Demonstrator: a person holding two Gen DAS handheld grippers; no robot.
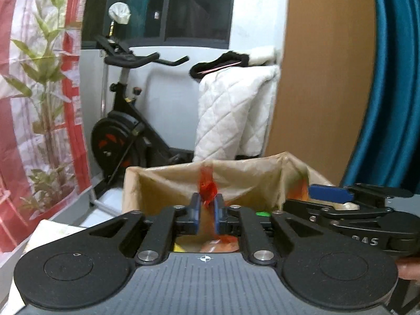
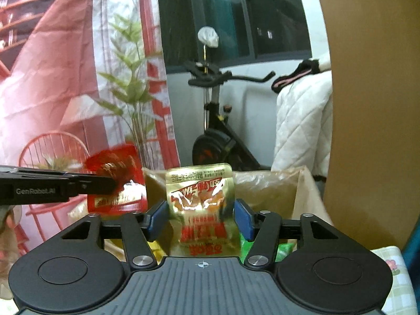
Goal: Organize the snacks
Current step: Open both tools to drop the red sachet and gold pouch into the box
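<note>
My left gripper (image 1: 206,211) is shut on a red snack packet (image 1: 208,187), seen edge-on between the blue pads, above a cardboard box (image 1: 183,181) lined with plastic. The red packet also shows in the right wrist view (image 2: 115,181), left of the box. My right gripper (image 2: 200,216) is shut on a gold snack packet (image 2: 202,204), held upright over the same box (image 2: 296,191). The right gripper shows in the left wrist view (image 1: 341,204) at the box's right side.
More snack packets, orange (image 1: 218,246) and green (image 2: 283,249), lie inside the box. An exercise bike (image 1: 123,126) and a white quilted cover (image 1: 233,115) stand behind it. A brown panel (image 1: 323,73) rises at the right, a printed red backdrop (image 2: 52,78) at the left.
</note>
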